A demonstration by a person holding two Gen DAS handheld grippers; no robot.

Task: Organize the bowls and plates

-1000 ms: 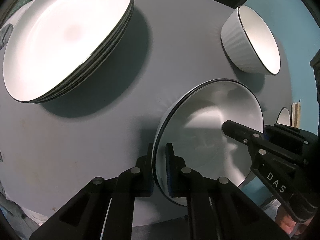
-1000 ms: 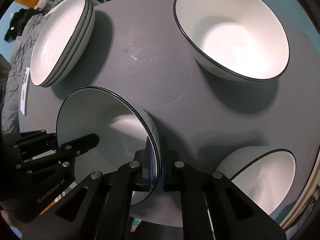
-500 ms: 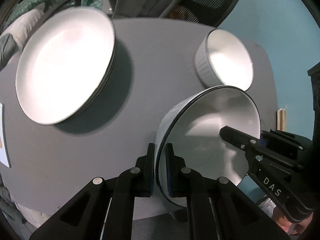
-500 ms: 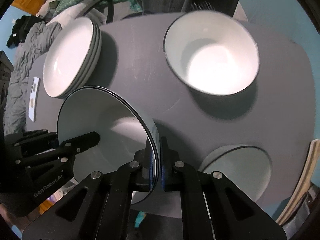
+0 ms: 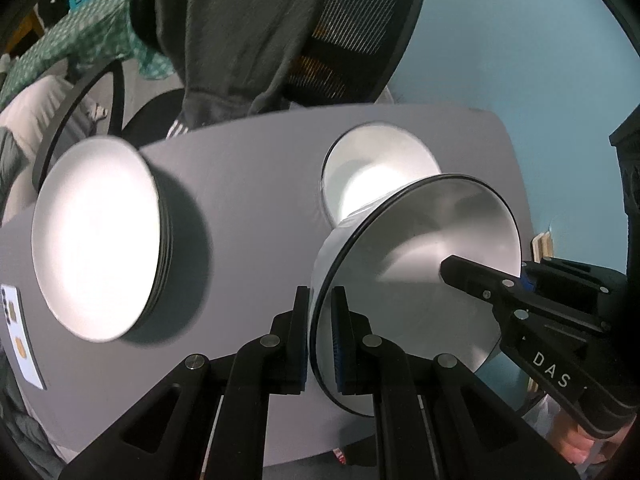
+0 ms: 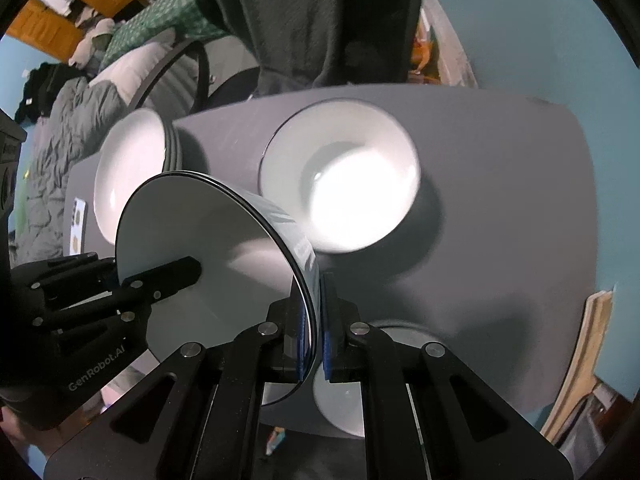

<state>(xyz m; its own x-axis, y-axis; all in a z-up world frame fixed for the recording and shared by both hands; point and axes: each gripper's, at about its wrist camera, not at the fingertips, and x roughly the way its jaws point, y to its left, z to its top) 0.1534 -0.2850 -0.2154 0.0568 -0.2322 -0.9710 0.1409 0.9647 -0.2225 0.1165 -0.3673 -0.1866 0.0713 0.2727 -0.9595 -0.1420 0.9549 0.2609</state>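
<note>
- Clearly, the job is midway: one bowl hangs in the air above the near side of the tabletop, pinched at opposite rims by both tools.
- The left hand-held gripper is clenched on the bowl's rim, one pad inside and one outside; the right hand-held gripper grasps the facing rim the same way (each shows in the other's view, reaching into the bowl).
- Done, as far as I can judge: a stack of plates sits at the left of the tabletop, several rims showing at its edge.
- Left to do: a second bowl stands alone toward the far side, and a third bowl sits near the front edge, partly hidden behind the right tool.
- The likely next step is to nest the held bowl into one of those two (which one, I cannot tell), then gather the last.
- A card lies by the plates at the left edge, and a chair draped with a dark garment stands beyond the tabletop; neither seems part of the sorting.
</note>
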